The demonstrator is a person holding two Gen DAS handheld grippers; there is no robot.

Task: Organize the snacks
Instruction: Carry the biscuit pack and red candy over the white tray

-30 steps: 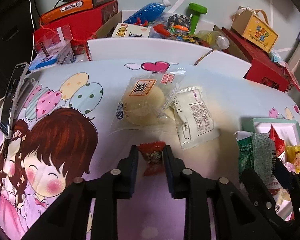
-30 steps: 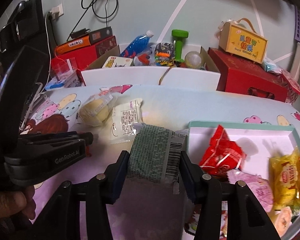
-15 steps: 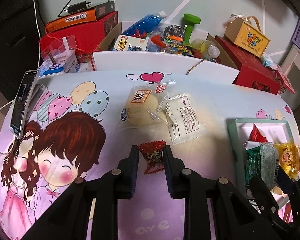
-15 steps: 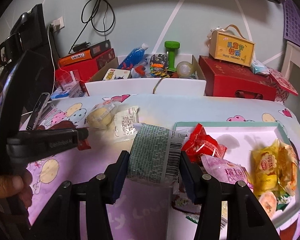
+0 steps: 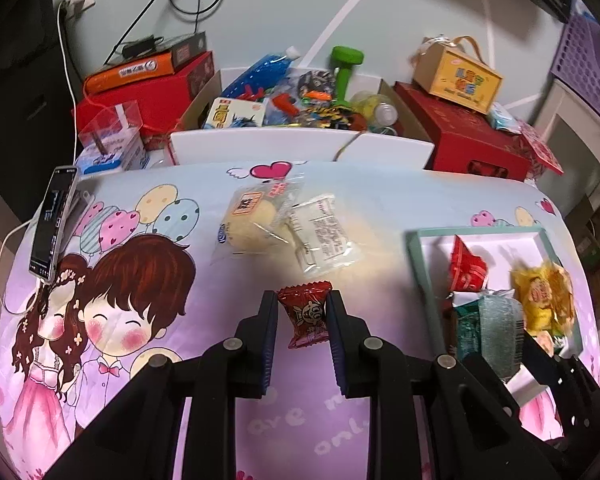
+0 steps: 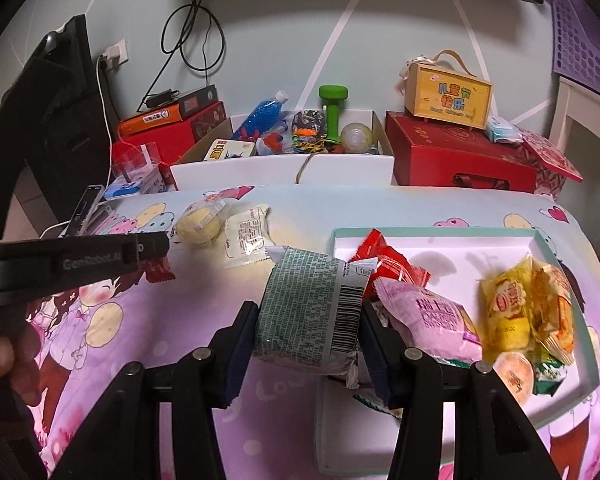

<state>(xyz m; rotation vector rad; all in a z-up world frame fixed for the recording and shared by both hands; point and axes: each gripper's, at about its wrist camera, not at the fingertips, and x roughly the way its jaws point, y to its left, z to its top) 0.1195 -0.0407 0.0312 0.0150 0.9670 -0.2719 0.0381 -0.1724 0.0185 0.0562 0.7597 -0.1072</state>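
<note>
We hold: left gripper [image 5: 302,310] pinching red candy [image 5: 306,314] left of tray [image 6: 428,234]; right gripper [image 6: 308,320] clamping green packet [image 6: 308,310] at the tray's left edge.

- We see a table covered by a cartoon tablecloth [image 5: 148,280], pink and pale blue, printed with a girl, a boy, balloons and a winged heart.
- A clear-wrapped round bun [image 5: 256,220] lies near the middle of the cloth, and a white-labelled packet [image 5: 324,236] lies just beside it, their wrappers overlapping.
- A shallow tray with a teal rim [image 6: 440,233] sits on our right side of the cloth, holding several wrapped snacks.
- A phone [image 5: 52,222] lies at the left edge with a white cable running from it.
- Along the far edge, we cannot tell whether the red boxes [image 5: 472,148] and the open carton [image 5: 300,146] rest on this table.
</note>
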